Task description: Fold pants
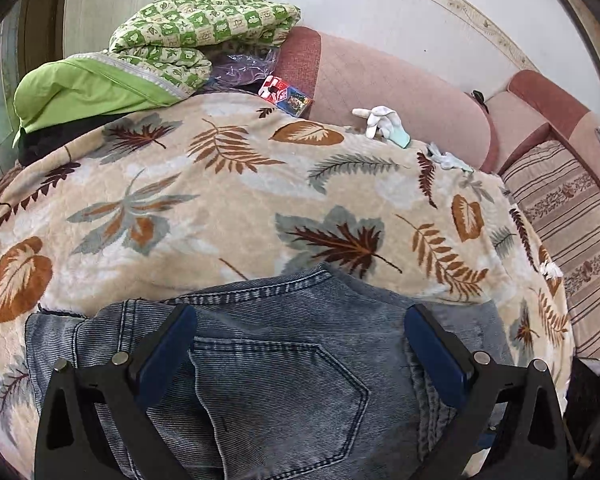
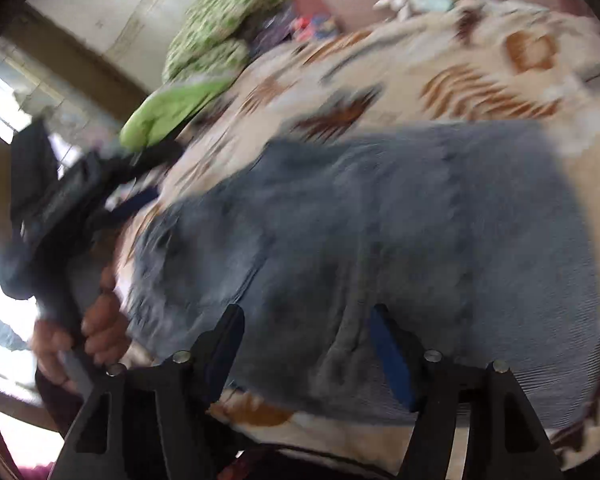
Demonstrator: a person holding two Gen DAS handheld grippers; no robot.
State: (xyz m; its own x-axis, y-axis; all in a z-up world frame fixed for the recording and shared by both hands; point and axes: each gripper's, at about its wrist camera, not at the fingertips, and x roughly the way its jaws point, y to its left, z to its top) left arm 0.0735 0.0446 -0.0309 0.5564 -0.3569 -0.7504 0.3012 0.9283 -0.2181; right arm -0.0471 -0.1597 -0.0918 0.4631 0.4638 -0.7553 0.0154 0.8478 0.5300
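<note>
While flat, jeans (image 1: 284, 364) btwn open jaws.

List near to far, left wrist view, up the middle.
Left gripper → jeans → leaf blanket → white glove → pink sofa back → wall.

One pair of jeans (image 1: 284, 364) lies on one leaf-print blanket (image 1: 228, 200). Beyond the blanket's far edge: two white gloves (image 1: 380, 118), one green quilt (image 1: 196, 36), one small printed box (image 1: 286, 95). Two grippers, left (image 1: 300, 344) and right (image 2: 306, 344), over the jeans.
</note>
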